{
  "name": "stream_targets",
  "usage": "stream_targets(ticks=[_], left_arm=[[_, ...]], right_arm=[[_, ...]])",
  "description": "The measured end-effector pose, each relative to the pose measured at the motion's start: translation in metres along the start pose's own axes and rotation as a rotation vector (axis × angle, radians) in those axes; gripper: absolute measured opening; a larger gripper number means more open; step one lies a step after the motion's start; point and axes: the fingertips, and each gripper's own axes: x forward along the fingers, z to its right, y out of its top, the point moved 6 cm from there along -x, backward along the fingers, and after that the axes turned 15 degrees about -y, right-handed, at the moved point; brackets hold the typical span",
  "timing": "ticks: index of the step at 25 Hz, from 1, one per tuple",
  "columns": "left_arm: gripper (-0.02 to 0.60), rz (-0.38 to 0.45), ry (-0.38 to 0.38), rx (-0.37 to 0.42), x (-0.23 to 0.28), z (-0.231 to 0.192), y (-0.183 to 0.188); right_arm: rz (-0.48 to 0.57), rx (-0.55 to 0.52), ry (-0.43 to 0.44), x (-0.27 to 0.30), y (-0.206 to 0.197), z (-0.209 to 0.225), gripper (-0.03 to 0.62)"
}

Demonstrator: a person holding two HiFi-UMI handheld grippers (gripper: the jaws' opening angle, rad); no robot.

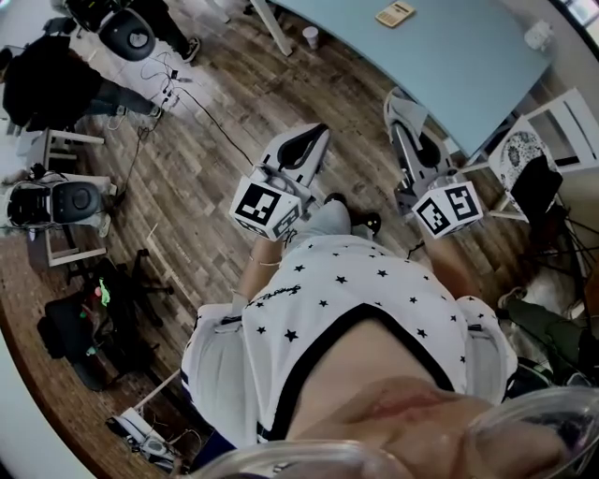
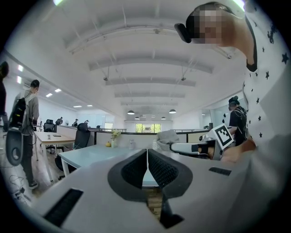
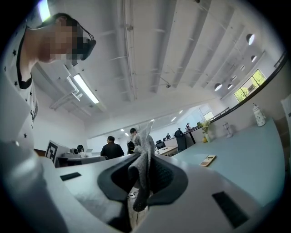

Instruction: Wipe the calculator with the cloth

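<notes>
The wiping has not begun, as far as the views show; only the pick-up of the cloth looks done. The right tongs are clamped on a crumpled grey fabric cloth, which sticks up past the jaw tips and hangs down between the dark ribbed pads. The left tongs are closed pad against pad, with nothing between them. In the head view both are held out in front of the person over the brown wooden plank floor, short of the near edge of the pale blue-green tabletop. The small flat beige calculator lies on that tabletop close to its far edge, well apart from both tongs and untouched; the right gripper view shows it lying flat on the bare surface ahead. What is left, by my judgement, is nearly everything: bringing the cloth to the calculator, perhaps steadying it with the free left tongs, and rubbing the cloth over its face.
</notes>
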Motion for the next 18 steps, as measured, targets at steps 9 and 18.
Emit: stream_targets(ticks=[9, 18], left_arm=[[0.032, 0.017, -0.023, -0.006, 0.011, -0.009, -0.001], [0.032, 0.040, -0.090, -0.016, 0.025, -0.062, 0.001]], right_arm=[[-0.009, -0.015, -0.023, 0.004, 0.002, 0.007, 0.043], [0.009, -0.039, -0.094, 0.043, 0.009, 0.009, 0.043]])
